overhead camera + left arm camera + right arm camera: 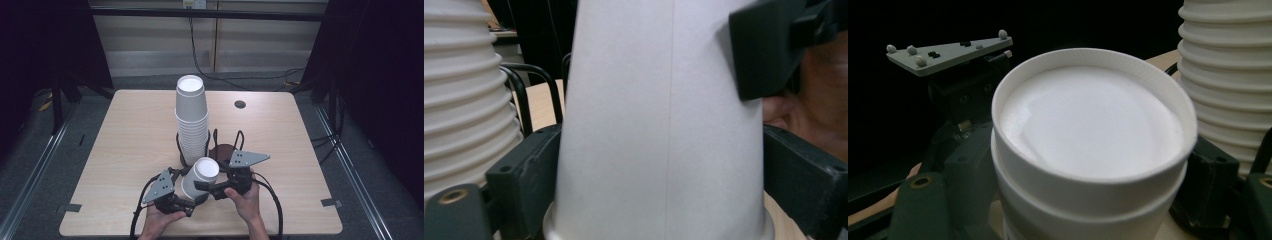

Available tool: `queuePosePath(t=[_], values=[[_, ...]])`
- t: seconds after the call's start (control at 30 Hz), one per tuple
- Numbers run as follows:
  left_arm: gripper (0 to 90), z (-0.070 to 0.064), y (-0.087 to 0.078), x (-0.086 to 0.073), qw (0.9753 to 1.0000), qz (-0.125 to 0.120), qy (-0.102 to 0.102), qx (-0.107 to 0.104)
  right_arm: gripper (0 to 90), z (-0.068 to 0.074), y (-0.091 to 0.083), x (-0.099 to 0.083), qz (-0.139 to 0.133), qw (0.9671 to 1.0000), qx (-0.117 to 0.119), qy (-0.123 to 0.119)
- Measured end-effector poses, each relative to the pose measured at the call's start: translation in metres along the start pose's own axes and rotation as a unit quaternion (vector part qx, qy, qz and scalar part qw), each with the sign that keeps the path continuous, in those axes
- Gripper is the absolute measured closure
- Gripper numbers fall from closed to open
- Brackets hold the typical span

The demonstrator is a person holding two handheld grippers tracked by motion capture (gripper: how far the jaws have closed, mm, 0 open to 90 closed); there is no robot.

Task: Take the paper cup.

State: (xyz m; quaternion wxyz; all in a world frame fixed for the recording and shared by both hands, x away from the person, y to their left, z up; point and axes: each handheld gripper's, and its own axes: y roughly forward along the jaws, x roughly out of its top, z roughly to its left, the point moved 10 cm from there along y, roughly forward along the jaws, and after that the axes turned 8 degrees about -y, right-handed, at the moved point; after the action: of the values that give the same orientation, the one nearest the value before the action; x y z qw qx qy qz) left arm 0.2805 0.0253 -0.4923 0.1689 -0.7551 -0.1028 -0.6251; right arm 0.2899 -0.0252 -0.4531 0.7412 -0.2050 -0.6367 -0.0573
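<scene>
A white paper cup (pixel 200 176) lies tilted above the table's front middle, its closed base turned up and to the right. In the right gripper view a seam below the base (pixel 1088 120) shows a second cup nested in it. My left gripper (pixel 192 199) is shut on the wall near the rim end (pixel 664 150), one jaw on each side. My right gripper (pixel 207 186) is shut on the base end, and one of its jaws presses the wall at the upper right of the left gripper view. A hand holds each gripper.
A tall stack of upturned white cups (pixel 191 120) stands in a black wire holder (pixel 210 145) just behind the grippers, close to the held cup (pixel 1228 75). The wooden table (pixel 125 150) has a cable hole (pixel 240 104) at the back right. Dark floor and rails surround it.
</scene>
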Motion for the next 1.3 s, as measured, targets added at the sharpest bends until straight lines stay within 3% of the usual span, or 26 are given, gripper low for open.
queuePosePath(t=[0.23, 0.4, 0.57, 0.93, 1.0, 1.1, 1.3], values=[[13.1, 0.001, 0.001, 0.001, 1.0, -0.004, 0.007, -0.002, 22.0, 0.001, 0.001, 0.0, 0.001, 1.0, -0.001, -0.001], [15.6, 0.003, -0.001, 0.0, 0.9999, 0.001, -0.007, -0.014, 19.7, -0.001, 0.004, 0.001, 0.004, 1.0, -0.001, -0.005], [16.5, 0.005, -0.003, 0.001, 0.9999, 0.003, -0.007, -0.01, 13.6, -0.002, 0.005, 0.002, -0.006, 0.9999, 0.01, 0.01], [16.7, 0.013, -0.013, -0.002, 0.9997, 0.024, -0.007, 0.001, 13.3, -0.006, -0.008, 0.002, -0.02, 0.9998, 0.003, 0.01], [16.8, 0.015, -0.015, -0.001, 0.9994, 0.032, 0.004, 0.01, 13.2, -0.006, -0.01, 0.001, -0.021, 0.9997, 0.004, 0.01], [16.9, 0.016, -0.017, 0.001, 0.9992, 0.039, 0.006, 0.005, 13.2, -0.006, -0.012, -0.002, -0.016, 0.9998, 0.006, 0.007], [16.9, 0.023, -0.024, 0.002, 0.9986, 0.051, -0.014, 0.001, 13.2, -0.006, -0.017, -0.006, -0.01, 0.9999, 0.004, 0.009]])
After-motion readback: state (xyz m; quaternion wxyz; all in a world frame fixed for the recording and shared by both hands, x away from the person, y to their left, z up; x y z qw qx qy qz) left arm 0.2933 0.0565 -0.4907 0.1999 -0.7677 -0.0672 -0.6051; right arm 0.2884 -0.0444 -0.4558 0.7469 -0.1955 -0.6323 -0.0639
